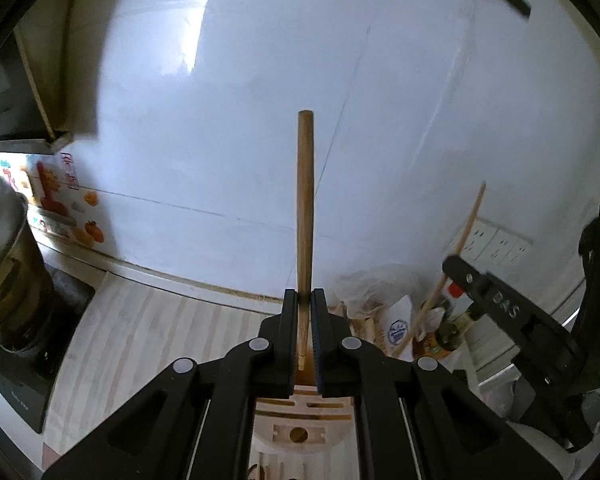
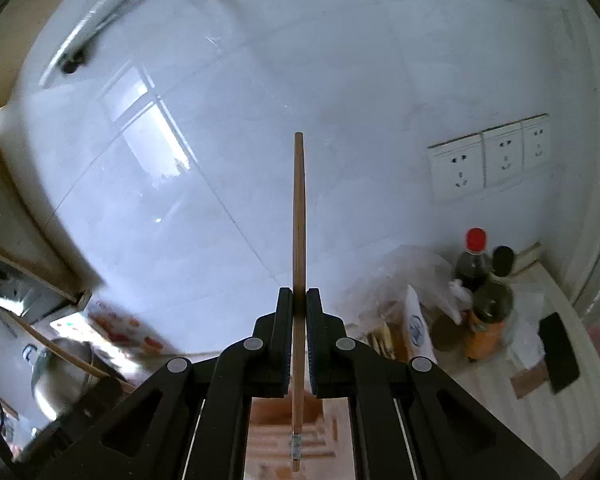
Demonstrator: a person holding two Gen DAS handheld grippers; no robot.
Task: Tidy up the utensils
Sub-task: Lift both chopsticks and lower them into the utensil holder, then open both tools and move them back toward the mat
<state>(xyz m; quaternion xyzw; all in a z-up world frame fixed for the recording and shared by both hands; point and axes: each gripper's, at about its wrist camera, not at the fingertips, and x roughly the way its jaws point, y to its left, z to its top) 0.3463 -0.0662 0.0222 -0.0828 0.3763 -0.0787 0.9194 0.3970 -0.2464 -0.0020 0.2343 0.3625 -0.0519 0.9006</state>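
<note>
My left gripper (image 1: 304, 300) is shut on a wooden chopstick (image 1: 305, 208) that stands upright against the white tiled wall. Its lower end hangs just above a pale wooden utensil block (image 1: 300, 432) with slots and a round hole. My right gripper (image 2: 299, 298) is shut on a second, thinner wooden chopstick (image 2: 299, 220), also upright. Its lower end, with a metal band, reaches down over the same block (image 2: 324, 436). The right gripper (image 1: 512, 312) with its chopstick (image 1: 452, 256) also shows in the left wrist view at the right.
A steel pot (image 1: 8, 256) sits on a black cooktop (image 1: 16, 388) at the left. Bottles (image 2: 488, 300), a plastic bag (image 2: 404, 280) and a white carton (image 2: 416, 328) stand at the back right under wall sockets (image 2: 492, 156). A dark knife-like tool (image 2: 556, 352) lies on the counter.
</note>
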